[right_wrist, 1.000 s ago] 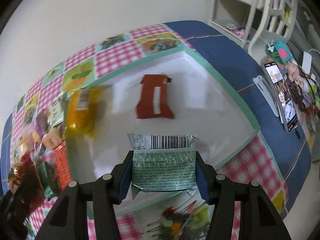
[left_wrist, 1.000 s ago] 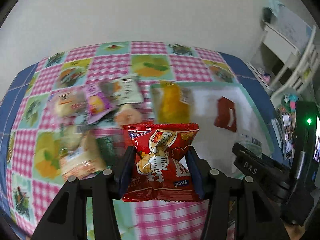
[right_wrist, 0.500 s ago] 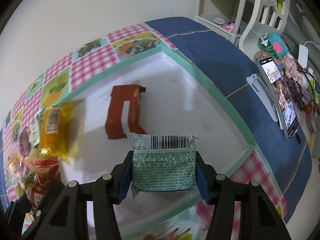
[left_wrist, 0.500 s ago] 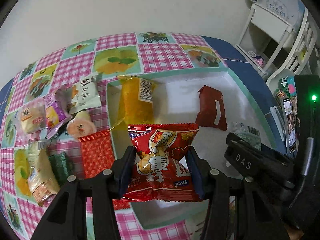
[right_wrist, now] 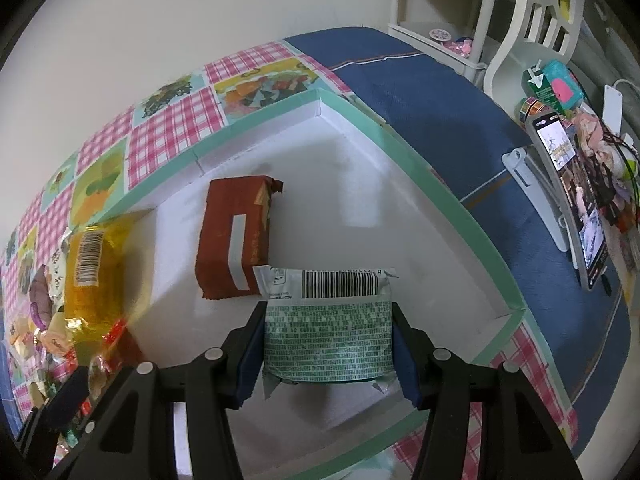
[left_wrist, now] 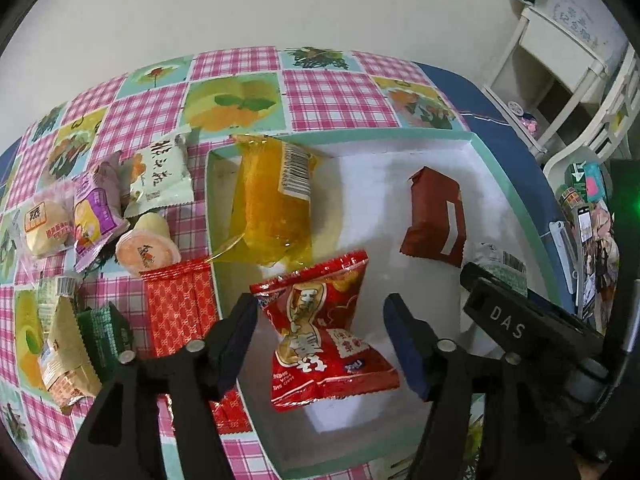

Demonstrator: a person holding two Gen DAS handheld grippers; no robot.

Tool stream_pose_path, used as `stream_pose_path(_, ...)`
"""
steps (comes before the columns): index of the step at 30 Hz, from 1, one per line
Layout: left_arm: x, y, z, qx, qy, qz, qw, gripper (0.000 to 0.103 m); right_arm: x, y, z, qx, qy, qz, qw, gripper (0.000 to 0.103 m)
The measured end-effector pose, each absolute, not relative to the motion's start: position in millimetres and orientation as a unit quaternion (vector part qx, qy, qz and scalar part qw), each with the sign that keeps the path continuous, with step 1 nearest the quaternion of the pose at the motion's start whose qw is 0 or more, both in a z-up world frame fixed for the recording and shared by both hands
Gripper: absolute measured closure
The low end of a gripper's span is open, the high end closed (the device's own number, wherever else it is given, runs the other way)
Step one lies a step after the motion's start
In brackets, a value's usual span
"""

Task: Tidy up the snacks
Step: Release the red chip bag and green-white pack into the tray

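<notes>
Your left claw (left_wrist: 320,320) is gaping around the red packet (left_wrist: 324,332); your right claw (right_wrist: 328,340) is pinching the green packet (right_wrist: 328,336) over the box (right_wrist: 460,208).

The red snack bag (left_wrist: 326,330) is shiny plastic film with crinkles and bright spots of light on it. The yellow packet (left_wrist: 272,200) is see-through plastic, smooth and glossy, with a white paper-like label. The brown-red packet (right_wrist: 236,236) looks dull and smooth, like matt wrapping. The green and white packet (right_wrist: 328,328) is thin plastic film with a soft shine. The box (right_wrist: 440,196) looks like smooth card, white and matt inside with a green rim. The tablecloth (left_wrist: 332,92) is a smooth printed sheet with a faint shine. The left gripper (left_wrist: 320,328) and right gripper (right_wrist: 328,340) are hard black matt plastic with 2 blue pads each and small silver metal screws.
</notes>
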State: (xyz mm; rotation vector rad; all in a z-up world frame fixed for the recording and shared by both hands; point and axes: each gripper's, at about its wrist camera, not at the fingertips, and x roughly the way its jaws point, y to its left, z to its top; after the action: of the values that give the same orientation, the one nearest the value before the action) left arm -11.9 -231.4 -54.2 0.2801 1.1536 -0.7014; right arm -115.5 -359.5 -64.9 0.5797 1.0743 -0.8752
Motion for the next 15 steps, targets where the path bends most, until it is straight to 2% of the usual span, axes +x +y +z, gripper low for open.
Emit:
stream_pose_path(5, -10.5, -221.6, -39.9, 0.113, 0.535, -0.326, 0.772, 0.023, -117.6, -354.3, -50.9, 0.254, 0.478, -0.396, 0.742, 0.039)
stream_pose_path(7, -9.6, -218.1, -34.5, 0.109, 0.535, -0.323, 0.773, 0.021, -118.2, -351.8, -45.7, 0.25, 0.474, -0.395, 0.746, 0.032)
stream_pose_path(13, -5.2, -199.2, -21.5, 0.107, 0.532, -0.29, 0.788, 0.02, -120.6, -340.8, -38.1, 0.244, 0.474, -0.386, 0.753, 0.026)
stream_pose_path(15, -1.7, -190.4, -20.2, 0.105, 0.53, -0.273, 0.796, 0.016, -120.6, -336.0, -38.4, 0.238, 0.477, -0.38, 0.756, 0.021)
